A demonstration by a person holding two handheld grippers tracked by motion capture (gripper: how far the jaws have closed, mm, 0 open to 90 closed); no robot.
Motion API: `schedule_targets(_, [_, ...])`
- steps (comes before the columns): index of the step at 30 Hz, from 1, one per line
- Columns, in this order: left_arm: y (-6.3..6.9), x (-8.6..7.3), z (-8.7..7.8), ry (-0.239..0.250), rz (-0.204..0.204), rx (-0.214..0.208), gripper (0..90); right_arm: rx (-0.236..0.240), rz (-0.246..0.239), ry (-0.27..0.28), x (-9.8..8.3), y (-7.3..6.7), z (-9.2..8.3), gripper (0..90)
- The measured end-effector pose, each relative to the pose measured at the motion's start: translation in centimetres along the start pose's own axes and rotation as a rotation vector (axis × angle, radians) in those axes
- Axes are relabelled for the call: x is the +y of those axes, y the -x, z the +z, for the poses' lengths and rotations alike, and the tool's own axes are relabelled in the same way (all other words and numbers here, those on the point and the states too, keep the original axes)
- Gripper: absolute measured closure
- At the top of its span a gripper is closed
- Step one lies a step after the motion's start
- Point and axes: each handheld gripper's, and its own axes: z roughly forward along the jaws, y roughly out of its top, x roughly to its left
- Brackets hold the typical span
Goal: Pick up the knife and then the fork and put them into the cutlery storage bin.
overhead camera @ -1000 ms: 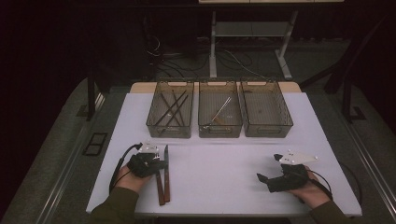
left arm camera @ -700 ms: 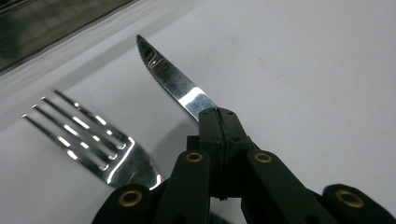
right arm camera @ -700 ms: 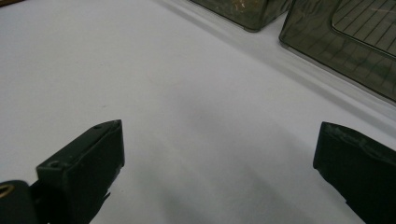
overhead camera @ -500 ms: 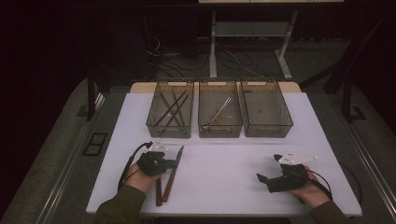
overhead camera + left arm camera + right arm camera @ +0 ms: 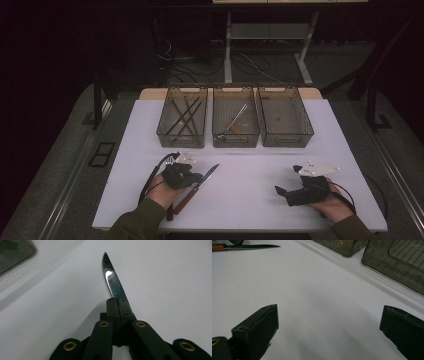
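Steel blade of a knife [image 5: 113, 282] clamped between the shut jaws of the left gripper [image 5: 117, 307], tip jutting out toward twelve o'clock in the left gripper view, a bright glint partway along the metal. Seen from the high view, same knife [image 5: 200, 184] slanted across the white table [image 5: 250, 165], point aimed at about one o'clock, brown handle trailing back toward seven o'clock past the left gripper [image 5: 192, 177] and the left hand [image 5: 162, 192]. Knife placed at roughly seven o'clock on the tabletop, well short of the bins. Right gripper [image 5: 280, 192] resting at about five o'clock on the table, held in the right hand [image 5: 332, 205], jaws spread wide with bare table between them, gripping nothing. In the right gripper view, knife [image 5: 249, 247] lying at eleven o'clock, far off. Three clear bins in a row at twelve o'clock on the table: left bin [image 5: 165, 131] holding several dark sticks [image 5: 182, 116], middle bin [image 5: 220, 140] holding a slim pale utensil [image 5: 236, 119], right bin [image 5: 305, 132] with contents too faint to make out. Both grippers well apart, one at each near corner.
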Motion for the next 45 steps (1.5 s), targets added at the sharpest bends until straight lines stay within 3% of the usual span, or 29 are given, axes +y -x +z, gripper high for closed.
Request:
schedule_targets(5, [0.9,0.5,0.7,0.005,0.027,-0.041,89.5,0.0,0.0,-0.001,0.0,0.0,0.0,2.2])
schedule_targets(9, [1.6,0.8,1.0,-0.002,0.059,-0.043,89.5,0.0,-0.001,-0.001,0.0,0.0,0.0,2.2])
schedule_targets(12, [1.8,0.5,0.1,0.019,0.044,-0.041,88.2,0.0,-0.002,0.005,0.0,0.0,0.0,2.3])
schedule_targets(14, [2.0,0.1,-0.8,0.047,0.056,-0.031,83.5,-0.001,0.0,0.004,0.0,0.0,-0.1,2.3])
schedule_targets(18, [2.4,-1.0,-2.4,0.079,0.041,-0.012,77.2,-0.002,0.003,0.003,0.0,0.0,-0.1,2.2])
schedule_targets(22, [2.4,-2.1,-2.6,0.048,0.015,-0.024,70.7,-0.001,0.0,0.003,0.0,0.0,-0.1,2.2])
schedule_targets(30, [3.1,-2.3,-1.8,-0.01,0.061,-0.036,67.9,-0.002,-0.001,0.003,0.0,0.0,-0.1,2.2])
schedule_targets(31, [3.2,-2.2,-1.6,-0.014,0.081,-0.028,68.4,-0.002,0.001,0.002,0.0,0.0,0.0,2.2])
schedule_targets(37, [4.1,-2.0,-1.3,-0.029,0.105,0.029,73.3,-0.001,-0.003,-0.003,0.0,0.0,0.0,2.2])
schedule_targets(45, [4.1,-1.9,-1.3,-0.034,0.085,0.025,77.3,-0.002,-0.004,-0.002,0.0,-0.1,0.0,2.2])
